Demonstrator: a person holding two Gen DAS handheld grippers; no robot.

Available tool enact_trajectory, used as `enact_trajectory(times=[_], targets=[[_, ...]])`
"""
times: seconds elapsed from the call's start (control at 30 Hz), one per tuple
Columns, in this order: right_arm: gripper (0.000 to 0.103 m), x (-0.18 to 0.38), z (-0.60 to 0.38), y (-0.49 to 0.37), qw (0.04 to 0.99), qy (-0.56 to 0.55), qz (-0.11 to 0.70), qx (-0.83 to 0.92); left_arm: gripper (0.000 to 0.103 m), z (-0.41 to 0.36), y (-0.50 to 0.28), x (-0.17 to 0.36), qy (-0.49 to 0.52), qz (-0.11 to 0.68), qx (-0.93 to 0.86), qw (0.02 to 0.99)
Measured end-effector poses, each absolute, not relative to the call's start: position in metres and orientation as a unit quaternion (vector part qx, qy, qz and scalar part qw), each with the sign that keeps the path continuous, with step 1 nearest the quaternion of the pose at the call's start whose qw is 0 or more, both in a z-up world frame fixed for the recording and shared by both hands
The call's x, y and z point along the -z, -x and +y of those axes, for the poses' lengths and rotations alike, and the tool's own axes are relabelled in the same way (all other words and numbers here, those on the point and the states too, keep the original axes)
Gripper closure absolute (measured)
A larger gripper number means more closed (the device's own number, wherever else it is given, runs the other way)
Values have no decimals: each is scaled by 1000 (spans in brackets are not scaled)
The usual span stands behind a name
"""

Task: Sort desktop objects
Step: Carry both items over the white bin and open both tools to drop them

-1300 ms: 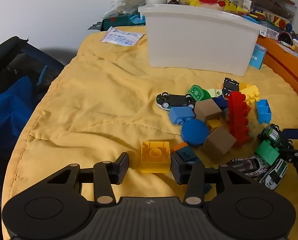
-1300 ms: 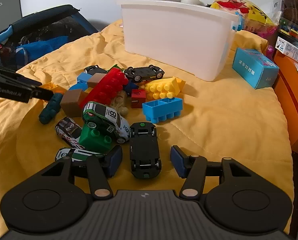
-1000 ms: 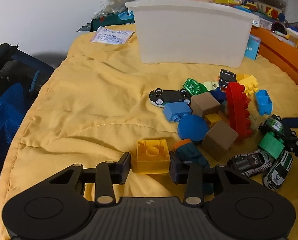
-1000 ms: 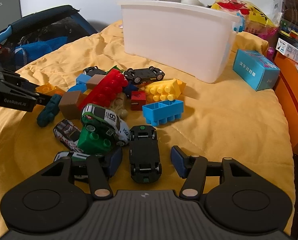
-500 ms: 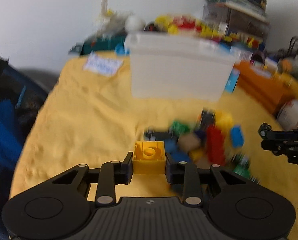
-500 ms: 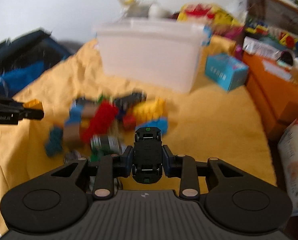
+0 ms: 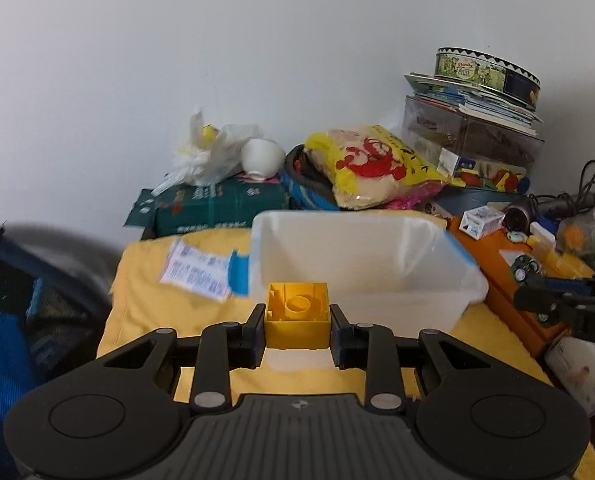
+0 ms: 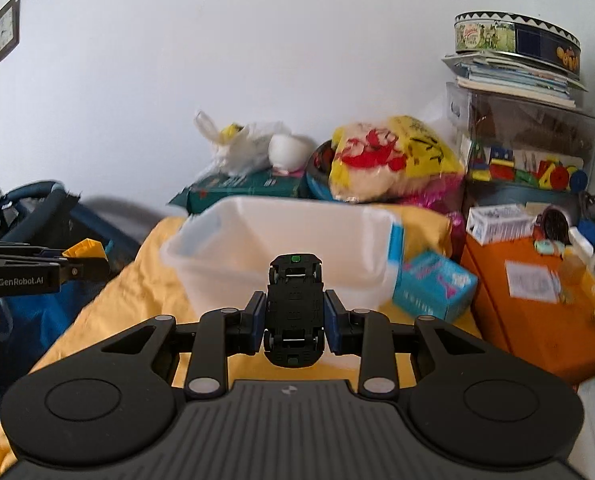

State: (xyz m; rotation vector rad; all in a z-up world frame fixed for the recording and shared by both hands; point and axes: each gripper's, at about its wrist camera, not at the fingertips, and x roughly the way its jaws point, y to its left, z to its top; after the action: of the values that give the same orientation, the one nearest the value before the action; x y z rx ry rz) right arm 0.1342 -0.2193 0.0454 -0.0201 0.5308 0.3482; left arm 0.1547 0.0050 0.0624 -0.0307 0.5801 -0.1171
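Note:
My left gripper (image 7: 297, 328) is shut on a yellow building block (image 7: 297, 314), hollow underside facing the camera, held in the air in front of the white plastic bin (image 7: 449, 256). My right gripper (image 8: 295, 320) is shut on a black toy car (image 8: 295, 308), belly up, nose toward the white bin (image 8: 225, 248). The bin's inside looks bare where it shows. In the right wrist view the left gripper (image 8: 85, 266) shows at the left edge with the yellow block (image 8: 84, 251). The right gripper (image 7: 537, 300) appears at the right edge of the left wrist view. The toy pile is out of view.
The yellow cloth (image 7: 145, 276) covers the table. A blue box (image 8: 433, 284) lies right of the bin, beside an orange box (image 8: 537, 320). Behind the bin are a green package (image 7: 217, 204), bags, a bowl and stacked containers. A dark blue bag (image 8: 37, 216) stands at left.
Both grippers shut on their objects on the cloth, the left on the yellow block, the right on the black car, then rose. The toy pile dropped out of view and the bin's opening came into sight.

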Motion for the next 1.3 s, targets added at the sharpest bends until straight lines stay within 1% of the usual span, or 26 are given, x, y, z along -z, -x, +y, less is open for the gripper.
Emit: enact_trajectory(times=[0.2, 0.43, 0.6, 0.63, 0.67, 0.7, 0.73, 0.77, 0.93, 1.0, 1.07, 1.17, 1.3], targets=[[70, -52, -217, -183, 944, 2, 286, -162, 69, -12, -217, -71, 16, 298, 61, 952], [70, -34, -217, -243, 930, 6, 336, -147, 69, -22, -274, -39, 30, 365, 52, 929], [70, -20, -215, -267, 920, 13, 365, -141, 68, -29, -291, -30, 4, 377, 50, 925], [68, -18, -214, -271, 918, 15, 370, -141, 66, -29, -293, -29, 3, 377, 48, 925], [67, -15, -213, -274, 916, 20, 374, -141, 50, -29, -294, -30, 0, 375, 42, 926], [62, -14, -211, -276, 916, 25, 375, -141, 26, -30, -294, -30, -2, 371, 34, 928], [47, -13, -210, -277, 916, 30, 374, -142, 20, -29, -293, -29, -3, 367, 29, 930], [41, -14, -211, -276, 918, 30, 368, -145, 20, -28, -291, -29, -2, 362, 30, 932], [39, -20, -212, -266, 922, 32, 352, -157, 20, -28, -266, -31, -31, 344, 45, 937], [34, -26, -215, -254, 927, 31, 336, -164, 20, -25, -244, -34, -27, 333, 43, 942], [23, -31, -218, -232, 934, 32, 311, -173, 20, -19, -215, -34, -11, 326, 56, 944], [20, -31, -223, -186, 936, 34, 287, -199, 20, -15, -162, -22, -8, 320, 61, 946], [19, -11, -225, -124, 931, 43, 291, -215, 20, -19, -92, 7, -20, 326, 66, 943]])
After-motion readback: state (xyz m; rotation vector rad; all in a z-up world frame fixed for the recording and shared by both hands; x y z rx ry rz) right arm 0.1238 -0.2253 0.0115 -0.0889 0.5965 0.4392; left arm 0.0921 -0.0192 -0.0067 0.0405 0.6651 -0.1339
